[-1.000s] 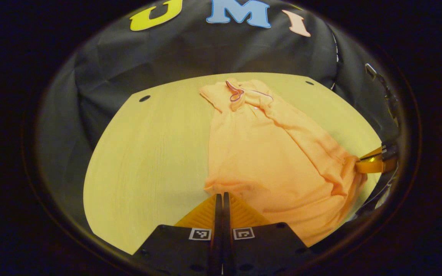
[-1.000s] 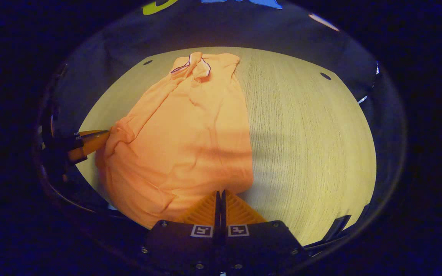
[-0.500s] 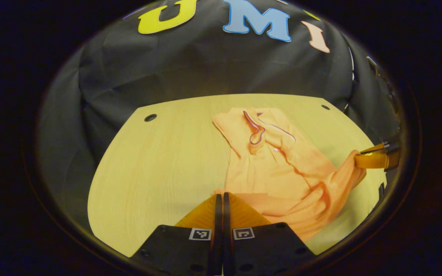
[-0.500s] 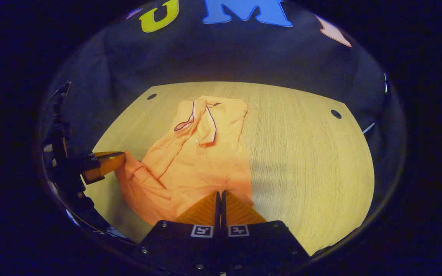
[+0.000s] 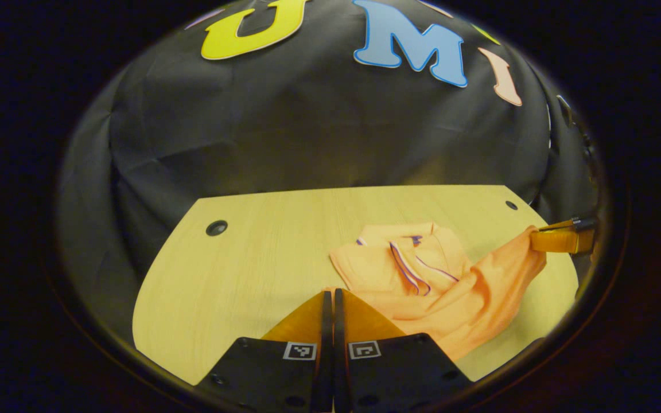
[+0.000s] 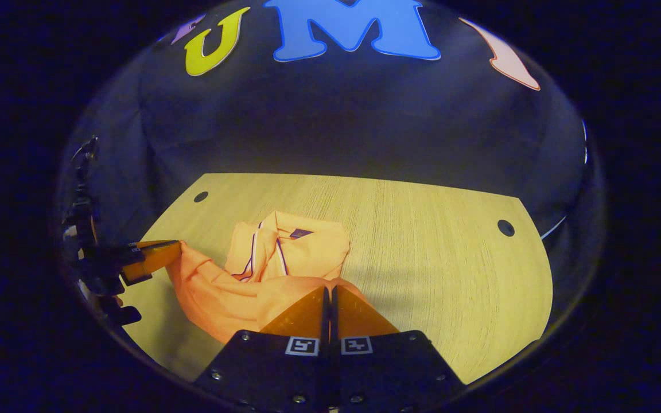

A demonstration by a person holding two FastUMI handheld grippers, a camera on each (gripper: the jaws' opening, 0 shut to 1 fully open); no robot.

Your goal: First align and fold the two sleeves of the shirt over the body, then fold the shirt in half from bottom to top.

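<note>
1. A pale wooden tabletop (image 5: 238, 269) with small round holes near its far corners stands before the booth's black cloth wall, and on it lies the thin orange polo shirt with a dark-trimmed collar (image 6: 284, 258).
2. The collar end of the shirt rests flat on the tabletop, toward the wall; the hem end is lifted off the wood and carried over toward the collar, which fits the bottom-to-top fold.
3. The left gripper (image 5: 330, 293) has its fingers pressed together on one hem corner, the cloth running straight from its tips; in the right gripper view it shows at the shirt's left edge, clamped on that corner (image 6: 155, 257).
4. The right gripper (image 6: 329, 289) is likewise closed on the other hem corner, seen from the left gripper view at the shirt's right edge (image 5: 557, 240).
5. Holding both corners level keeps the hem taut and straight, so it should land square near the collar.
6. The sleeves look already tucked over the body.
</note>
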